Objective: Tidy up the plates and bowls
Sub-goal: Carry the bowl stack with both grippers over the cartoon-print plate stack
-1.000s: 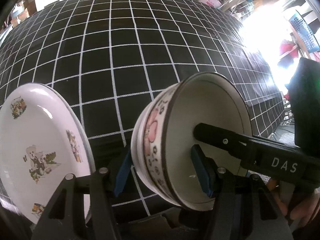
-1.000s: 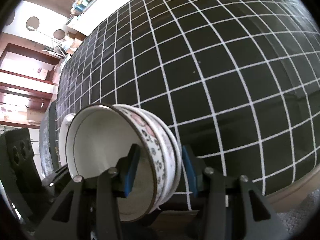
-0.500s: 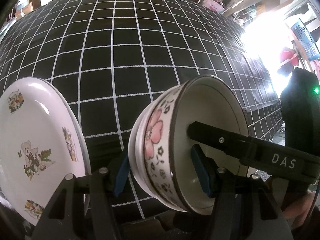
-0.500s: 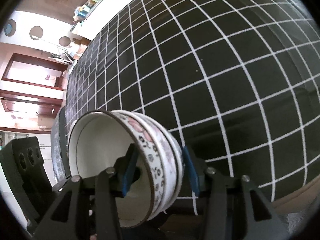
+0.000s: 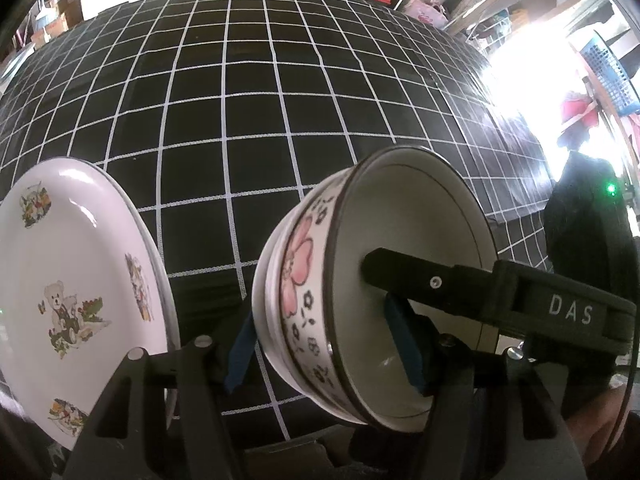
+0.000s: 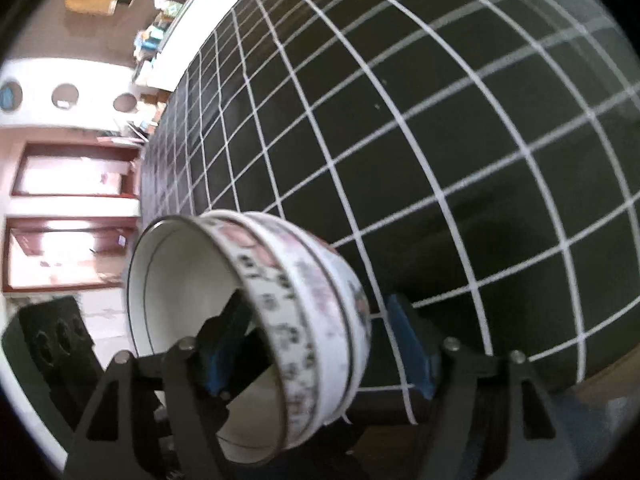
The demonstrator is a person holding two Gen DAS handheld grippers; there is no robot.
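Note:
Two nested white bowls (image 5: 304,292) with pink flowers hang tipped on their side near the table's front edge. My left gripper (image 5: 322,350) is shut on them, one blue pad on the outside and one inside. Its jaws are opening slightly. A black finger (image 5: 404,266) of my right gripper reaches into the top bowl from the right. In the right wrist view the same bowls (image 6: 304,320) are blurred and sit between the jaws of my right gripper (image 6: 314,358). Those jaws are opening, and the outer pad stands off the bowls. A white teddy-bear plate (image 5: 80,264) sits to the left.
The black tablecloth (image 5: 256,120) with a white grid stretches away behind the bowls. Its front edge (image 6: 600,380) runs close under both grippers. A person's hand (image 5: 600,424) shows at the lower right. Room clutter and a blue basket (image 5: 608,68) lie beyond the table.
My right gripper's jaws spread and its outer pad came off the bowls. The right view shifted and rolled. The left gripper and the plate stayed put.

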